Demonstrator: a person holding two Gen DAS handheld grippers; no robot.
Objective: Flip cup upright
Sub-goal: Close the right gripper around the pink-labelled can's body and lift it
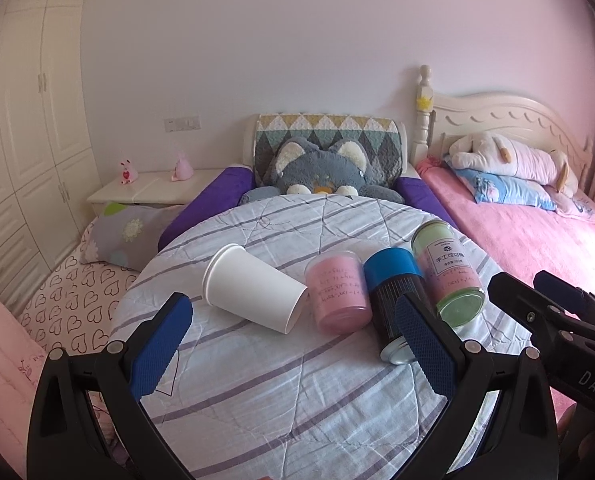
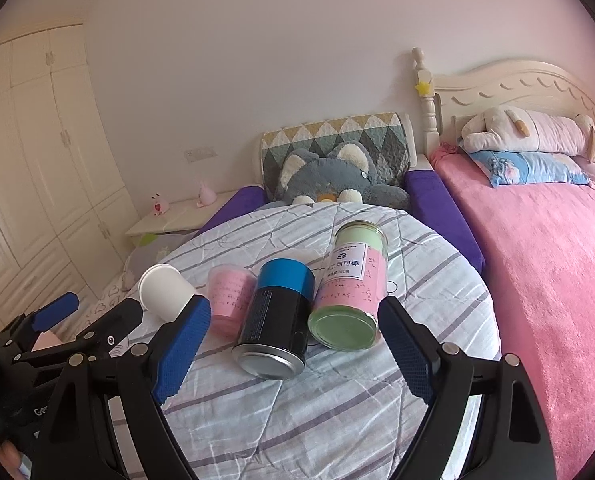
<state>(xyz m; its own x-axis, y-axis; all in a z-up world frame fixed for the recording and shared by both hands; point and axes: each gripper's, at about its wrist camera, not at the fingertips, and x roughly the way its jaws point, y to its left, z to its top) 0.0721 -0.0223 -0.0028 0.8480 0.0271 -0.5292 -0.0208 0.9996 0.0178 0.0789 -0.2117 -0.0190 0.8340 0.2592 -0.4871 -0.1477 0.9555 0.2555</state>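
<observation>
**Both hand-held grippers poised before a tipped paper cup**

A white paper cup [image 1: 253,294] lies on its side on a striped, quilted bed cover [image 1: 297,392], wider rimmed mouth pointing away to the left, narrower base toward the camera. Just beside it lie a pink translucent plastic tub [image 1: 337,294], a black metal can with a blue cap [image 1: 393,300] and a green-and-pink glass jar [image 1: 449,270], all on their sides.

The left hand-held gripper [image 1: 293,346] is released, its jaws spread wide short of the cup. The right hand-held gripper [image 2: 293,344] is likewise released, nearer the can.

The grasp has apparently not begun. The next move likely calls for closing gently on the cup's thin, crushable wall, then rotating it base-down.
</observation>
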